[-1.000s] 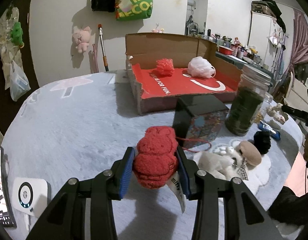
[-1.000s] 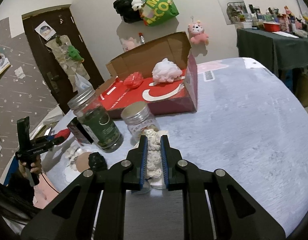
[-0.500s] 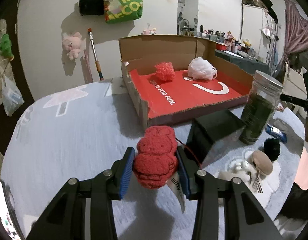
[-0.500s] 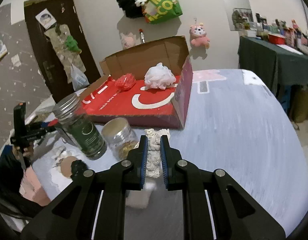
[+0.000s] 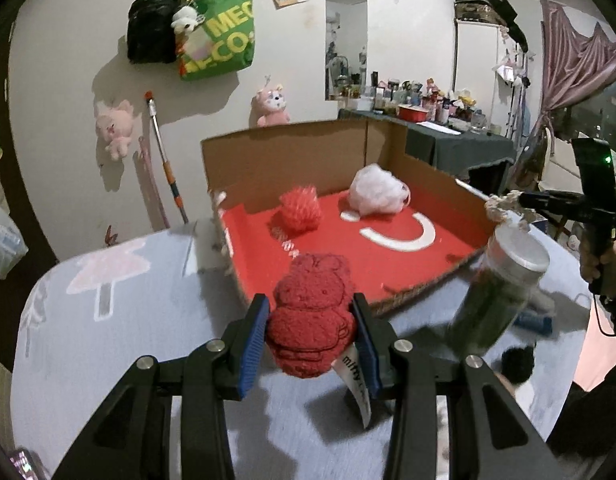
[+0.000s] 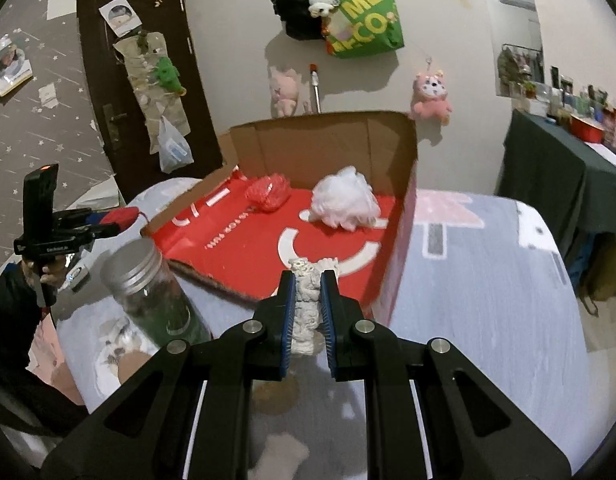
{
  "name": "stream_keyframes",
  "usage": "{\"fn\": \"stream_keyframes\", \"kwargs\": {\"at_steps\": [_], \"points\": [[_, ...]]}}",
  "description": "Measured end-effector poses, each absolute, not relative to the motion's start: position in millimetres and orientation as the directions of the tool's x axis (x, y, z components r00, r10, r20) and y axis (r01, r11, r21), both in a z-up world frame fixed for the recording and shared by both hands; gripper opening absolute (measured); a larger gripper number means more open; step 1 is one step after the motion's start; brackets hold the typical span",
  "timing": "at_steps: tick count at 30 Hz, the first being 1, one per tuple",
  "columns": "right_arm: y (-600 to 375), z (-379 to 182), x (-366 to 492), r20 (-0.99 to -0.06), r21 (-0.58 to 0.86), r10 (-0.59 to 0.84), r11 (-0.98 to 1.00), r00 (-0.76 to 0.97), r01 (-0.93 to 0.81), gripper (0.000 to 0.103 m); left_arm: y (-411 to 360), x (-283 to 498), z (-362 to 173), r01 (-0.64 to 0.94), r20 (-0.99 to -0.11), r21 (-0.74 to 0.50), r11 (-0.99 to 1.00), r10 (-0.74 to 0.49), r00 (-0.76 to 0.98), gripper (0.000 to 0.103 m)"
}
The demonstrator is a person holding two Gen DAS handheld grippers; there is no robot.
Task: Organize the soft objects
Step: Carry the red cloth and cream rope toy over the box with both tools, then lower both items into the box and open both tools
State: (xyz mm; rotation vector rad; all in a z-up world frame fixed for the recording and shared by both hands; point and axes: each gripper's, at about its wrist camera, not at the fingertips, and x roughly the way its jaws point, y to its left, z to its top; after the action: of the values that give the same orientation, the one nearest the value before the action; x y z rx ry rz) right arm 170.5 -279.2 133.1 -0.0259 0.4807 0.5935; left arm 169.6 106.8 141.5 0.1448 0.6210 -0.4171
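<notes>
We see a fuzzy red cloth toy (image 5: pixel 310 322) in our left tool (image 5: pixel 312 338), which is matt black plastic. The box (image 5: pixel 291 152) has rough brown cardboard walls. The jar (image 6: pixel 133 260) has a shiny metal lid. The surface (image 5: pixel 119 304) looks like soft grey cloth.

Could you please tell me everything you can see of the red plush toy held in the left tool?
The red plush toy is a small fuzzy figure with rounded ears and a stitched outline on its body, made of what looks like nubby fleece. It sits upright between the blue pads of the left tool, which press on both its sides, lifted off the grey table cover. A white label with printed letters hangs from its lower right side. It hangs just in front of the open cardboard box.
</notes>
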Motion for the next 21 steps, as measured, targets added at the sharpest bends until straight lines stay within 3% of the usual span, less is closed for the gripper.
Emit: {"fn": "stream_keyframes", "kwargs": {"at_steps": [9, 21], "points": [[-257.7, 149.7, 215.8, -0.460, 0.101, 0.520, 0.836, 0.720, -0.539, 0.012, 68.7, 221.0, 149.4, 0.410, -0.634, -0.002, 0.912, -0.319, 0.705, 0.044], [-198.8, 132.3, 305.7, -0.669, -0.018, 0.318, 0.897, 0.672, -0.442, 0.012, 22.6, 306.4, 111.3, 0.344, -0.797, 0.045, 0.938, -0.173, 0.578, 0.044]]}}
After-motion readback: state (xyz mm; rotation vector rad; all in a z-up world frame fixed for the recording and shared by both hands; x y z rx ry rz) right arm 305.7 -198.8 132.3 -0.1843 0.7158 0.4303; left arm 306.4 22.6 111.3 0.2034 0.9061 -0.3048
